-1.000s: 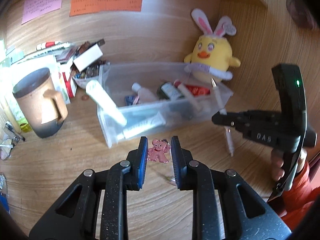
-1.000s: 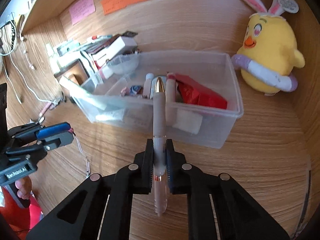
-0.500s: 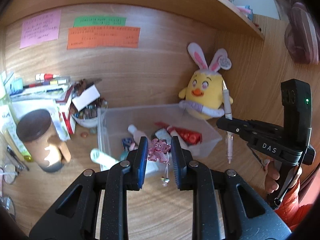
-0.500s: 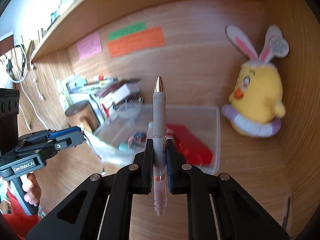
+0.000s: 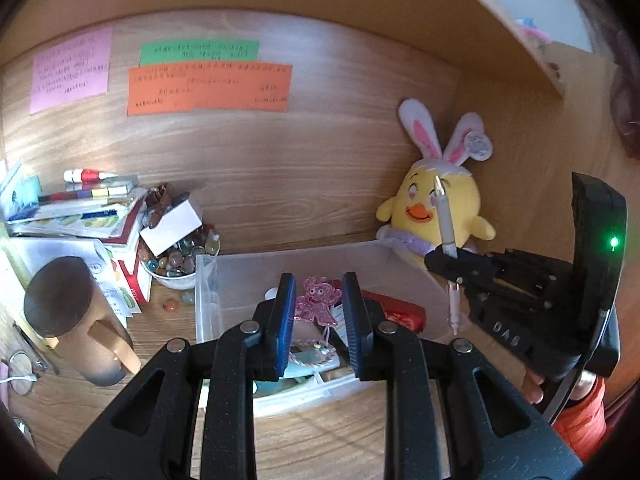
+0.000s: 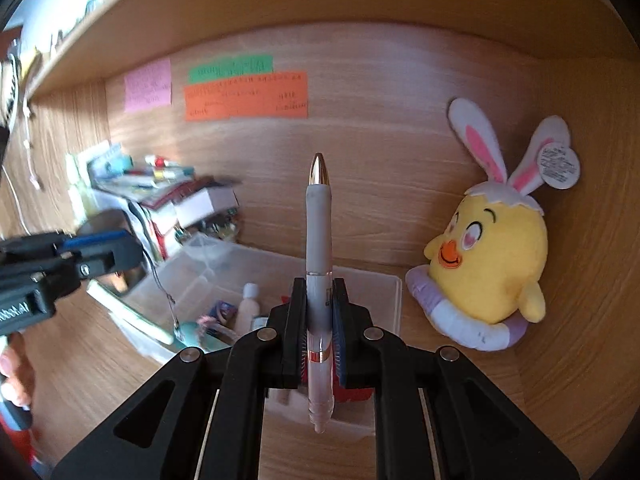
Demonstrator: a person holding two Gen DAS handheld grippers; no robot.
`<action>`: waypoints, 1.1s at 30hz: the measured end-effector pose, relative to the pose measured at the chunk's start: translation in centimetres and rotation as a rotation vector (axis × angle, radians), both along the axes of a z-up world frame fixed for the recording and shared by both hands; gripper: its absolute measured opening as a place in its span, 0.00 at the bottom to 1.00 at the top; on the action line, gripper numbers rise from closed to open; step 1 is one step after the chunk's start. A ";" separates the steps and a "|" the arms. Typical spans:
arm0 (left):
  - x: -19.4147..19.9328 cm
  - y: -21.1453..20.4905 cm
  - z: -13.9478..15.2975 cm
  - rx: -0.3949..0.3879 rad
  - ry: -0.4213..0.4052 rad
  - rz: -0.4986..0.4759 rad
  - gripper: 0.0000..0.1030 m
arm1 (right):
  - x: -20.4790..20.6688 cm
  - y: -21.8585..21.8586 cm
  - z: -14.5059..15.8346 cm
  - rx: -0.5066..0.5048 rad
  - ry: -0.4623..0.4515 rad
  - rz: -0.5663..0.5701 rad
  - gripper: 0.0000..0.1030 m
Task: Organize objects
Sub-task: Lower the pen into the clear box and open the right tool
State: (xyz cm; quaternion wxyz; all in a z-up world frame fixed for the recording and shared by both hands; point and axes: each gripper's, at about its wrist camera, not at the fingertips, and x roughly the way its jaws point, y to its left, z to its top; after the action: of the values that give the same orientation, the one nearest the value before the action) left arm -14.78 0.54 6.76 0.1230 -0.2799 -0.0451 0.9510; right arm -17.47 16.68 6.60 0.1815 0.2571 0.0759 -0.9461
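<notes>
Setting: a wooden desk alcove (image 5: 304,184) under a shelf, seen from two hand-held grippers, with a clear plastic bin (image 5: 206,300) in the middle of the desk.
Left gripper (image 5: 319,312): its blue-padded fingers are clenched on a flat pink figure charm (image 5: 318,300), whose cord and small trinkets dangle below; it hangs over the bin.
Right gripper (image 6: 319,320): its fingers are clamped tight on a pen (image 6: 318,248), gold tip pointing away from the camera, the clear end sticking out towards it; it too sits above the near part of the bin.
Already in the bin: a small pale bottle (image 6: 247,308), a red packet (image 5: 394,312), a white tube and other small items that are too blurred to name.
Left side clutter: a brown mug (image 5: 70,316), a leaning pile of books and papers (image 5: 80,208), a white bowl of marbles (image 5: 176,264) and a loose bead on the desk; none of it looks sorted.
Back corner: a yellow chick plush with rabbit ears (image 6: 492,248) sits beside the bin, against the wall.
Wall: pink, green and orange notes (image 5: 208,88).
Progress, as a judgement: partly done. Several things are binned, two more are held above the bin but not released, and the left-side clutter remains.
Next, likely: open each grip so the charm and the pen drop inside.
</notes>
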 end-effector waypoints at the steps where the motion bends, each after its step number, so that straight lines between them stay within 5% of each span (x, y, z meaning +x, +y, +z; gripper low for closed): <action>1: -0.4 0.0 -0.3 0.000 -0.011 0.004 0.22 | -0.3 -0.2 -0.4 0.014 -0.004 -0.004 0.10; 13: -3.5 -0.2 -4.4 -0.006 -0.122 -0.010 0.22 | -3.3 -2.4 -4.6 0.023 -0.166 0.085 0.10; 21: -3.2 -0.4 -4.6 0.007 -0.127 -0.027 0.22 | -4.0 -3.0 -5.9 0.023 -0.257 0.134 0.13; 29: -2.3 -0.3 -3.6 0.006 -0.107 -0.027 0.23 | -3.1 -2.0 -4.4 -0.013 -0.242 0.134 0.15; 33: -1.5 -0.2 -3.2 -0.012 -0.097 -0.017 0.46 | -1.8 -1.2 -3.2 -0.023 -0.205 0.136 0.33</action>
State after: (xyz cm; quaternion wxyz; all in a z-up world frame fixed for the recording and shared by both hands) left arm -16.32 0.36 3.54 0.1268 -0.3267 -0.0427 0.9356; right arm -19.30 15.45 3.43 0.2551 0.3447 0.0631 -0.9012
